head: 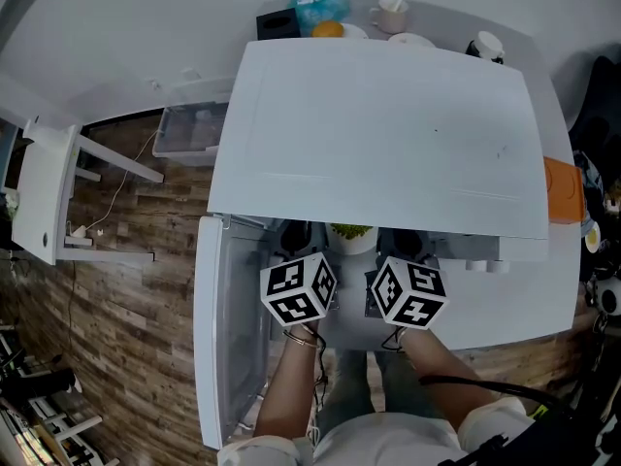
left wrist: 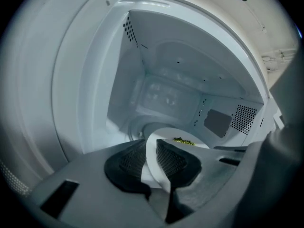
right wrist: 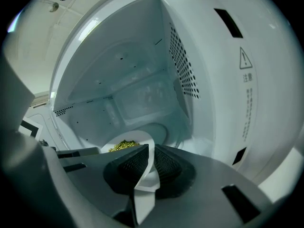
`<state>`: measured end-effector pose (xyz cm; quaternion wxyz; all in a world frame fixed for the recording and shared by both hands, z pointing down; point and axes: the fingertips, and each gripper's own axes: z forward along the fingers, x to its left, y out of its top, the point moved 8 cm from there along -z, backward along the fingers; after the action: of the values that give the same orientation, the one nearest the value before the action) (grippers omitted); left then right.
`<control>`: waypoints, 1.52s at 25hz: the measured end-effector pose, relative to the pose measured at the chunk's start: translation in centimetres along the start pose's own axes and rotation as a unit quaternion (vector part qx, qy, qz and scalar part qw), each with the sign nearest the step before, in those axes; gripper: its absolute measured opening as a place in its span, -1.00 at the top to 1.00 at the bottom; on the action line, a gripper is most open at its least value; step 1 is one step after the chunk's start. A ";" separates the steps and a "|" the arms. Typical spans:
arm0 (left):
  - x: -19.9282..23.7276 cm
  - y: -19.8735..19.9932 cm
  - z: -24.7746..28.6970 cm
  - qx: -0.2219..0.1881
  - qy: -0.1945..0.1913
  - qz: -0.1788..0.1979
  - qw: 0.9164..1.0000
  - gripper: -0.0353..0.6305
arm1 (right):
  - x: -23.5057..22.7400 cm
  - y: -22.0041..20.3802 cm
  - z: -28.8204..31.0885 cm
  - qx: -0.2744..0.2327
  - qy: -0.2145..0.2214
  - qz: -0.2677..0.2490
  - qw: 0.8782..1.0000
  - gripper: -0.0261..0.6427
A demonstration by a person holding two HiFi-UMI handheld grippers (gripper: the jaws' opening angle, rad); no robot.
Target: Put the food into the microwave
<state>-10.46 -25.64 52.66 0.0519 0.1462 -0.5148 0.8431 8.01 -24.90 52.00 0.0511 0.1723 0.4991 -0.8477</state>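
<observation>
Left claw (left wrist: 151, 151) & right claw (right wrist: 148, 158) each pinch the rim of round white plate (left wrist: 161, 134) w/ green food (left wrist: 183, 140) — inside open white microwave (head: 378, 134).

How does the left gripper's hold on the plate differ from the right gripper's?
The left gripper clamps the left rim of the plate; the right gripper clamps its right rim. The green food lies to the right of the left gripper's jaws but to the left of the right gripper's. Shared: both are shut on the rim and point into the open microwave.
</observation>
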 end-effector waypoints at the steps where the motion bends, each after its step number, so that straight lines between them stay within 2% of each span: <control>1: 0.1 0.0 0.1 0.000 0.001 0.002 1.000 0.69 | 0.1 0.0 0.1 0.001 -0.001 -0.002 1.000 0.78; 6: 0.1 -0.2 0.4 -0.001 0.005 0.017 1.000 0.69 | 0.1 -0.1 0.6 0.005 -0.009 -0.022 1.000 0.78; 11: -0.3 -0.3 -0.1 -0.016 0.032 0.045 0.998 0.69 | 0.5 0.1 0.4 -0.005 -0.016 -0.056 0.998 0.78; 15: -0.3 0.1 -0.9 -0.033 0.046 0.059 0.997 0.69 | 0.3 -0.3 -0.1 0.000 -0.017 -0.059 0.998 0.78; 28: -1.2 0.0 -4.3 -0.032 0.050 0.032 0.998 0.69 | 1.0 0.6 -2.5 -0.005 0.008 -0.080 0.997 0.78; 38: -3.9 -0.5 -8.0 -0.001 0.019 0.021 1.000 0.69 | 1.9 0.9 -6.0 0.024 0.061 -0.104 0.992 0.82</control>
<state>-8.16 -18.10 48.45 0.0438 0.1197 -0.5173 0.8462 7.95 -20.03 47.95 -0.0723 0.1722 0.4958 -0.8481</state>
